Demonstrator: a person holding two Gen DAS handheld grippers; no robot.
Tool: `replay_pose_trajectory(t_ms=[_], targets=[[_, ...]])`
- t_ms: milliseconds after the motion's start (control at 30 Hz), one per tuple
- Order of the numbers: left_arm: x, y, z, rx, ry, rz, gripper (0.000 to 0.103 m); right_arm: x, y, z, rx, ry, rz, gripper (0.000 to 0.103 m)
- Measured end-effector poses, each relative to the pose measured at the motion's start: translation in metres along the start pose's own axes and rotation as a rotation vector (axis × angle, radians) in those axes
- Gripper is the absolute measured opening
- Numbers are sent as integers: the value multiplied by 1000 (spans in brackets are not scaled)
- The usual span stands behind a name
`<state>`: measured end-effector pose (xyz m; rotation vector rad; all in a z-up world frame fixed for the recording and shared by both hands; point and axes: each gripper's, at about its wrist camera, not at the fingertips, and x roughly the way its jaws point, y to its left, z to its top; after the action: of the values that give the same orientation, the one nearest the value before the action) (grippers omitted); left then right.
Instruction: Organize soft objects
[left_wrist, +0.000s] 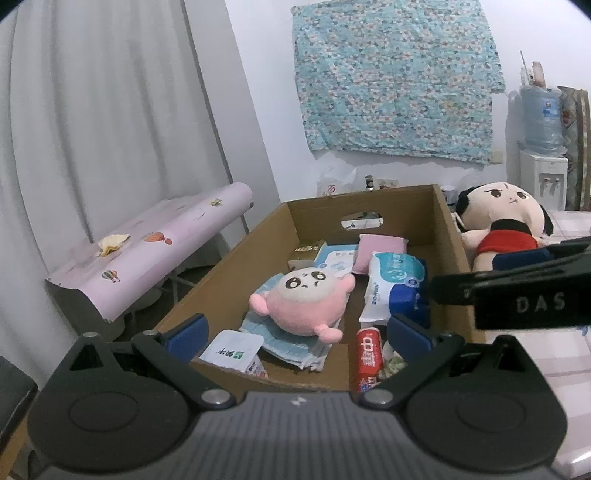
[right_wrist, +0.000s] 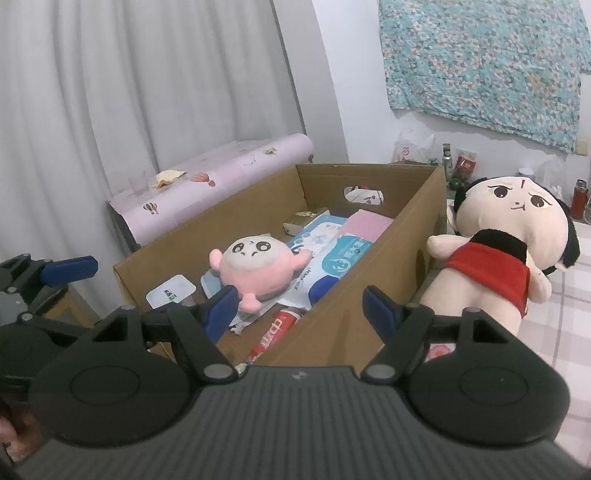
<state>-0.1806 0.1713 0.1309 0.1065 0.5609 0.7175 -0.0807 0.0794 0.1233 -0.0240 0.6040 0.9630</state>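
Right wrist view: my right hand-held gripper released, empty, over box near wall. Big doll outside box, ahead-right, nearer this hand, long axis running away from me. Left hand-held gripper also released, facing pink plush inside box.

Landmark: floral teal cloth pinned on white wall. Grey curtain far left of it. Pink balloon-print roll below-left, lying by the curtain. Water dispenser with blue bottle to its right. Small bottles on the ledge under it.
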Motion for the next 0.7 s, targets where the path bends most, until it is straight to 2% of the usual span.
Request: replay_pose_trajectory(t_ms=[333,700], targets=[[3,-1,-8,9,14,7,103,0,-1,0,6,-2,-7,75],[2,2,-12,-33,16,-20,103,0,-2,0,4,-1,-12,76]])
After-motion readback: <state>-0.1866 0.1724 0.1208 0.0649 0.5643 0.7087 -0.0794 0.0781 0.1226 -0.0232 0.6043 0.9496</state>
